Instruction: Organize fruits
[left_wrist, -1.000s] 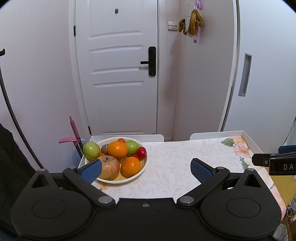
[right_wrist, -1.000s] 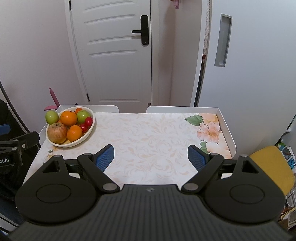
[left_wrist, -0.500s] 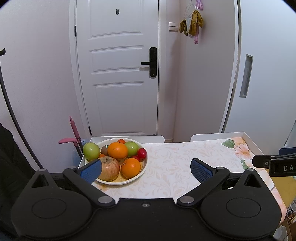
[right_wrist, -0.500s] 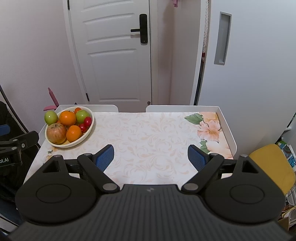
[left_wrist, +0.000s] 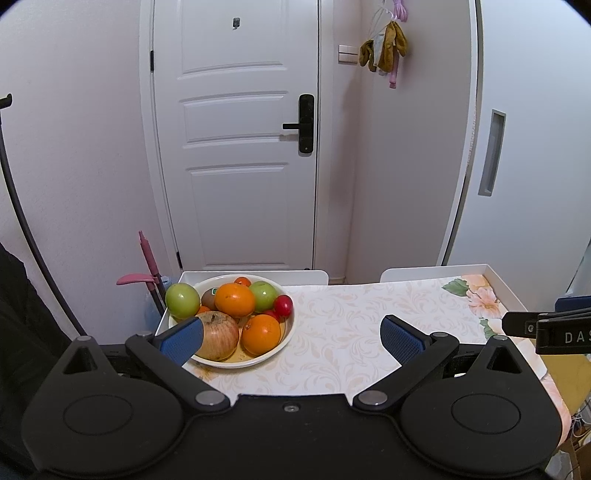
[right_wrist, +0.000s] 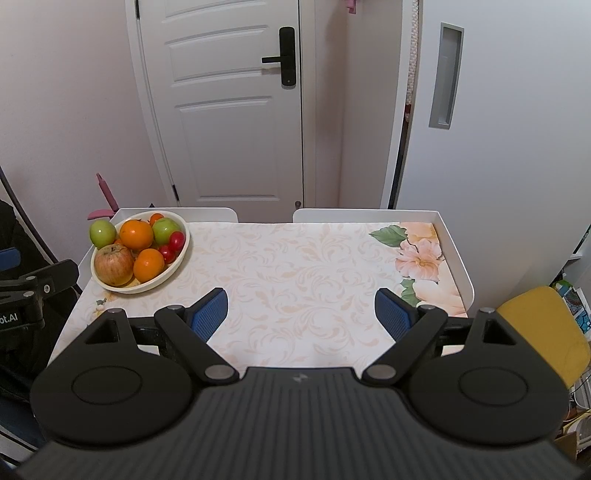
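Since both the left gripper (left_wrist: 290, 334) and right gripper (right_wrist: 301, 314) hang spread wide and empty, we should take 1 top fruit at a time, squeezing lightly. The bowl (right_wrist: 176, 266) sits at the table's (right_wrist: 295, 266) far-left corner, heaped: 2 green apples, 2 oranges (right_wrist: 136, 234), a reddish apple (right_wrist: 113, 264), small red fruits.

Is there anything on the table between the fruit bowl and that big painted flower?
No. In the right wrist view, only bare patterned tablecloth lies between the fruit bowl and the flower print.
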